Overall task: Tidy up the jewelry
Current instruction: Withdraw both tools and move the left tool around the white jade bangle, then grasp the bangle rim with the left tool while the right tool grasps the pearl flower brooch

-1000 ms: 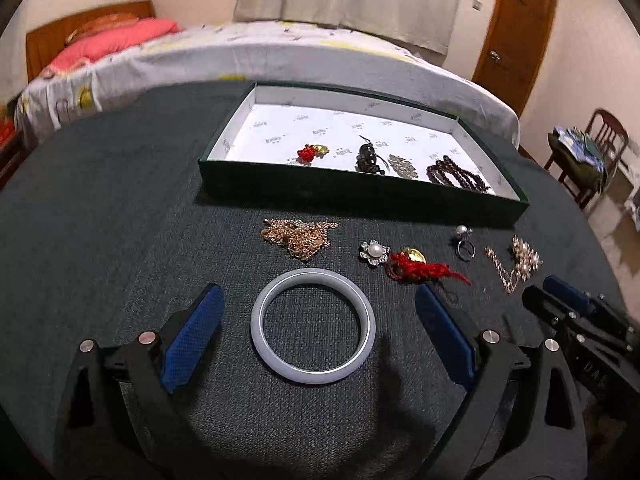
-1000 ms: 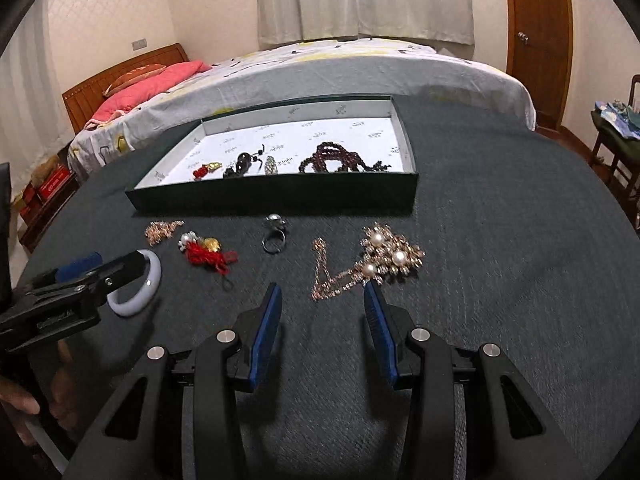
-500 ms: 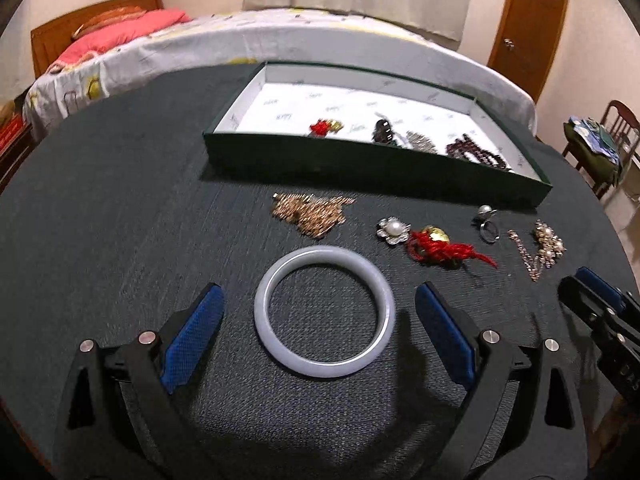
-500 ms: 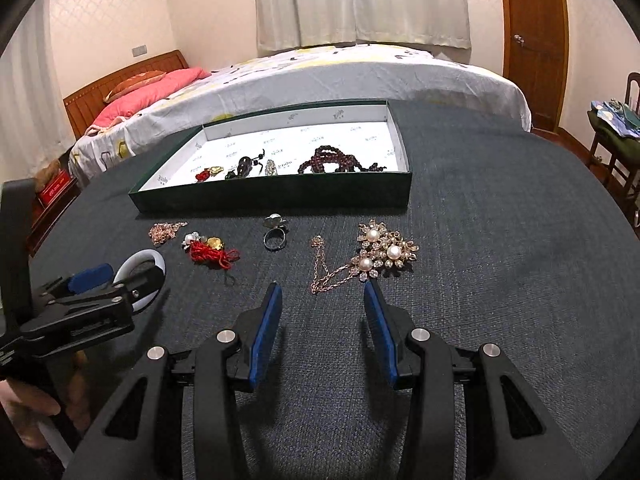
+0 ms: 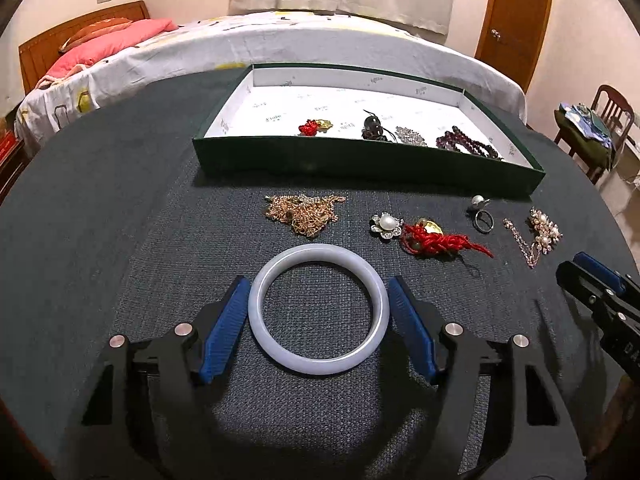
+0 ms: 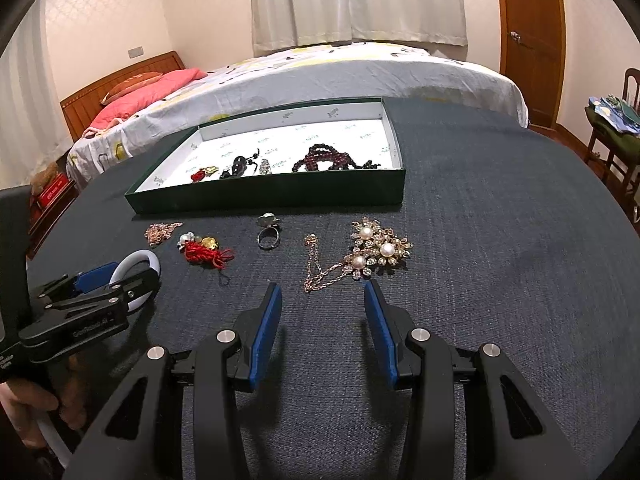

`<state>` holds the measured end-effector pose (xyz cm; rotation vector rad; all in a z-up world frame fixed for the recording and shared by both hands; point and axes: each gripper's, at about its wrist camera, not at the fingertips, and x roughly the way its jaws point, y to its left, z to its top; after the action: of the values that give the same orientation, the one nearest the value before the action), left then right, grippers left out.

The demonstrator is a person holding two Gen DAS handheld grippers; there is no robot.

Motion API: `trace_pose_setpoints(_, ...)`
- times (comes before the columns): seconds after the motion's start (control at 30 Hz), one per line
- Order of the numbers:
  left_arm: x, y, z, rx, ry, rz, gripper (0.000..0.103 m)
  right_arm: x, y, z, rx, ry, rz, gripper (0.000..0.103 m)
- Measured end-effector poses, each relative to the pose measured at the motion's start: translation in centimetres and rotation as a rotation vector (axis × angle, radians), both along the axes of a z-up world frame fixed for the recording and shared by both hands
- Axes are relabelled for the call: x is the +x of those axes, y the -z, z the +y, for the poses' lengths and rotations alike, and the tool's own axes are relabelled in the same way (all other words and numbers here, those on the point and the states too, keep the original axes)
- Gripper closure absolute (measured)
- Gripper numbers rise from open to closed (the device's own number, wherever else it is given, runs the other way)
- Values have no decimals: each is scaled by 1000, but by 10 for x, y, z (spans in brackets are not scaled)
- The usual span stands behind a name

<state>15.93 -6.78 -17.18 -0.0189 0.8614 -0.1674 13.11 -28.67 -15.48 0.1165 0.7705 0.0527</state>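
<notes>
A pale white bangle lies flat on the dark table. My left gripper has closed on it, with a blue pad touching each side; it also shows in the right wrist view. My right gripper is open and empty, just short of a pearl brooch with a chain. On the table lie a gold chain pile, a pearl flower pin, a red tassel charm and a ring. The green tray holds several pieces.
A bed stands behind the table. A wooden door and a chair with clothes are at the right. The tray's front wall rises between the loose jewelry and the tray floor.
My left gripper's jaws have closed from wide open onto the bangle's sides. The left gripper has also edged forward. The right gripper has barely moved.
</notes>
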Motion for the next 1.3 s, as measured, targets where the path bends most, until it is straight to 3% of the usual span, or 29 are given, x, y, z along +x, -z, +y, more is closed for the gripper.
trace_pose_setpoints(0.47,-2,-31,17,-16,-49,-100,34,22,-4,-14,-21,71,3,60)
trace_pose_setpoints(0.77,2,-35,23,-24,-60,-103,34,55,6,-18,-33,108,67,60)
trace_pose_setpoints(0.97,2,-35,24,-24,-60,-103,34,58,7,-21,-40,112,69,57)
trace_pose_setpoints(1.1,3,-35,24,-24,-60,-102,34,57,5,-23,-52,127,57,48)
trace_pose_setpoints(1.3,3,-35,23,-24,-60,-103,34,59,7,-26,-43,120,77,48)
